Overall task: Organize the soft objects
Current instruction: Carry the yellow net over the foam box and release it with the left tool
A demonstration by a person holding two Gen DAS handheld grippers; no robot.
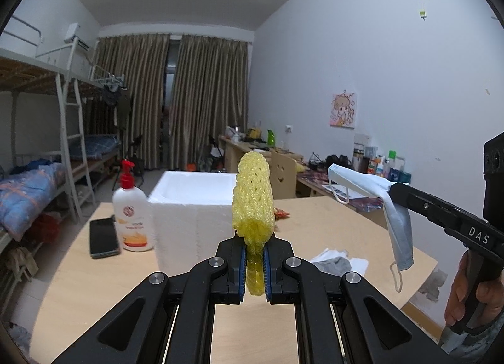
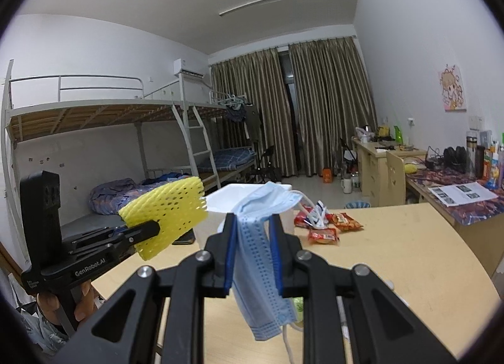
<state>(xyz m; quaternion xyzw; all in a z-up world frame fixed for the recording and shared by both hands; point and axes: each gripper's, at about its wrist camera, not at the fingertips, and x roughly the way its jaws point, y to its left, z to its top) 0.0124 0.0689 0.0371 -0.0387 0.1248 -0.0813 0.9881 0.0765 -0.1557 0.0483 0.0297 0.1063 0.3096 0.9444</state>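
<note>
Yellow foam mesh sleeve (image 1: 252, 194), squashed at its base, sticks up from the left tool (image 1: 254, 257), which grips it above the wooden surface (image 1: 330, 222). The right tool (image 2: 253, 257) pinches a crumpled blue pleated face mask (image 2: 261, 257), hanging near the white foam box (image 1: 192, 206).

yellow mesh foam net (image 1: 252, 197); pale blue mask (image 2: 261, 247); white box (image 1: 192, 203).

A yellow foam-mesh fruit sleeve (image 1: 252, 194) stands upright, pinched at its base. At its three o'clock, a pale blue pleated face mask (image 2: 263, 257) hangs folded, probably loosely, ear loops dangling.
</note>
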